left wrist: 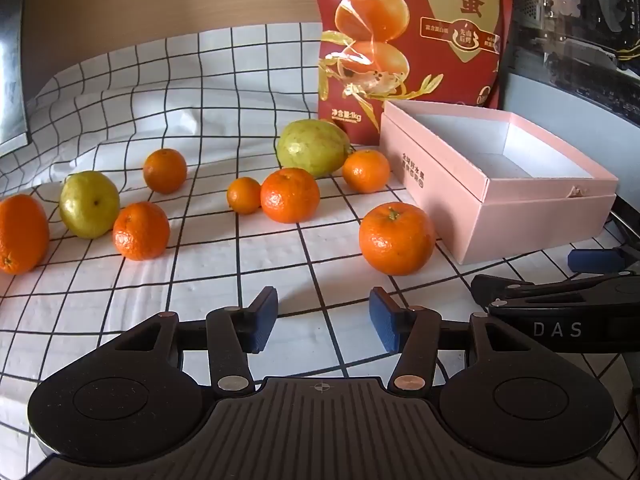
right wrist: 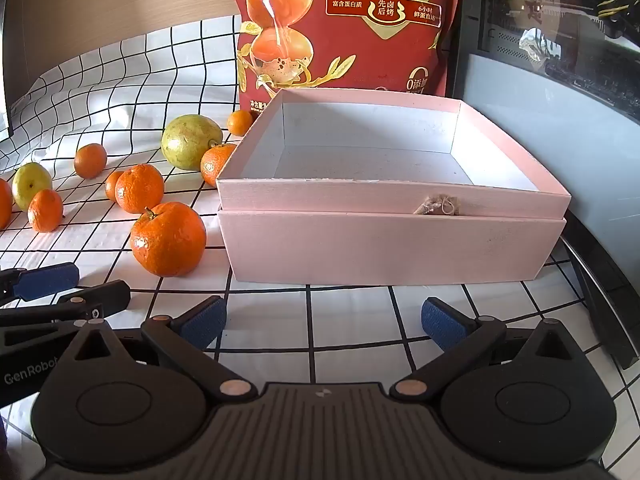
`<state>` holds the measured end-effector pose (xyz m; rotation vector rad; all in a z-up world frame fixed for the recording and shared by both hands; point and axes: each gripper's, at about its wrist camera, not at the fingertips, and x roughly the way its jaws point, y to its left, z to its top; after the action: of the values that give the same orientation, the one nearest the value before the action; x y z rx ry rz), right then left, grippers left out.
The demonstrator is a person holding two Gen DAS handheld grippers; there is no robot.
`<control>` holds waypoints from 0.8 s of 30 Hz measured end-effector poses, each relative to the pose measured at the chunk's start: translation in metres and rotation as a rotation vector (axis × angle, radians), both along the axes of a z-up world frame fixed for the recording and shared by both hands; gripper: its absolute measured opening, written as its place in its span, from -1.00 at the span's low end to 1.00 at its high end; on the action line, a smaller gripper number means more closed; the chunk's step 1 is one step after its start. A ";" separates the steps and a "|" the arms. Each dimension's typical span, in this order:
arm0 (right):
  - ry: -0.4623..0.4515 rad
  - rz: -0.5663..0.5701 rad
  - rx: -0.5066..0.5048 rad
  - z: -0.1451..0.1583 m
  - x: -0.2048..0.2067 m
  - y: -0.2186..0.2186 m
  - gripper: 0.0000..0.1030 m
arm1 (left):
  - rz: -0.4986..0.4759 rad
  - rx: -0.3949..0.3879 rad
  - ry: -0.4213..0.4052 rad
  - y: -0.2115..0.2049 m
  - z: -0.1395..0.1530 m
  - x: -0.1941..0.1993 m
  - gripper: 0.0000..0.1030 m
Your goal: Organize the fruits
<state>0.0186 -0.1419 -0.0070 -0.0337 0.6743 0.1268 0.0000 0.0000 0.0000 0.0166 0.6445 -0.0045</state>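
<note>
Both wrist views low, angled down, sharing pink box (right wrist: 392,240); oranges (left wrist: 396,238)

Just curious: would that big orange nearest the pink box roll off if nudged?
Probably: the orange looks round and sits free on the cloth, apart from the pink box. Its skin looks firm and dimpled, so likely not slippery.

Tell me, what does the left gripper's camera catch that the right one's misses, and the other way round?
Only the left wrist view shows the whole spread of fruit, including the orange at the far left edge entire, which the right view cuts off.

Only the right wrist view shows the pink box's whole bare floor and the small twine knot on its front wall.

Both show the pink box, the big red bag behind it, the checked cloth, the large green fruit, the nearest orange, and both grippers open with nothing between their fingers.
</note>
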 end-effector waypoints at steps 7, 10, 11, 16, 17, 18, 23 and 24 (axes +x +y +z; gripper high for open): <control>0.000 0.000 0.000 0.000 0.000 0.000 1.00 | 0.000 0.000 0.000 0.000 0.000 0.000 0.13; 0.000 0.000 0.002 0.000 0.000 0.000 1.00 | -0.001 0.000 0.000 0.000 0.000 0.000 0.13; 0.000 0.001 0.002 0.000 -0.001 0.000 1.00 | -0.001 0.000 0.000 0.000 0.000 0.000 0.13; 0.001 0.009 0.004 0.001 -0.002 -0.001 1.00 | 0.000 0.001 0.000 0.000 0.000 0.000 0.13; 0.000 0.011 0.005 0.002 -0.003 -0.001 1.00 | 0.000 0.001 0.000 0.000 0.000 0.000 0.13; 0.000 0.012 0.006 0.002 -0.003 -0.001 1.00 | 0.000 0.001 0.000 0.000 0.000 0.000 0.13; 0.001 0.010 0.003 0.001 -0.002 0.001 1.00 | 0.000 0.001 0.000 0.000 0.000 0.000 0.13; 0.001 0.010 0.003 0.000 -0.002 0.000 1.00 | 0.000 0.001 0.000 0.000 0.000 0.000 0.13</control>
<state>0.0166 -0.1416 -0.0066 -0.0341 0.6748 0.1379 0.0000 -0.0001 0.0000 0.0176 0.6448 -0.0045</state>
